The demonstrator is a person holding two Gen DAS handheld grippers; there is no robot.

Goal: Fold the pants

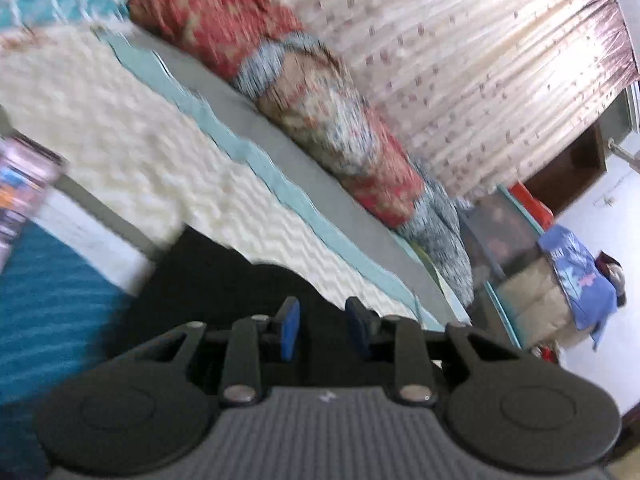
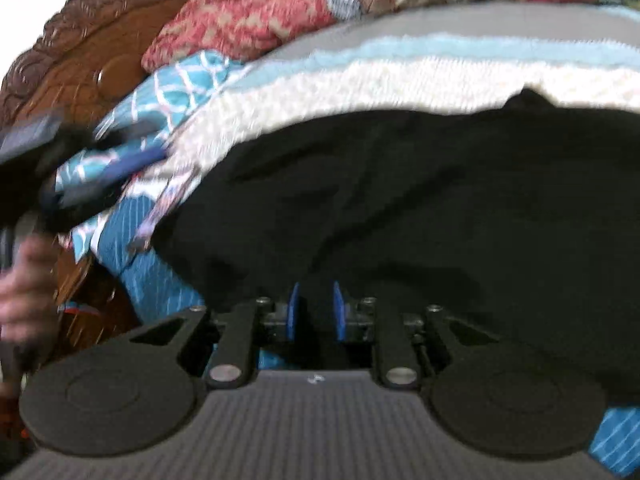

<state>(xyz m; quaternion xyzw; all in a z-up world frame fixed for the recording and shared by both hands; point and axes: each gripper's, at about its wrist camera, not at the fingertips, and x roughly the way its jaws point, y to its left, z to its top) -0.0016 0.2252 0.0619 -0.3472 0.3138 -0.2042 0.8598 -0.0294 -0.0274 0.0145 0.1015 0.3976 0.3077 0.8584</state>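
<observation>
My right tongs (image 2: 316, 310) stand narrow over the black pants (image 2: 420, 208) on the bed (image 2: 360, 80), left tongs (image 1: 322, 328) narrow and empty, so I risk pinching only one layer.

Black pants (image 2: 420, 208) lie rumpled on the cream bedcover (image 2: 360, 80).
</observation>
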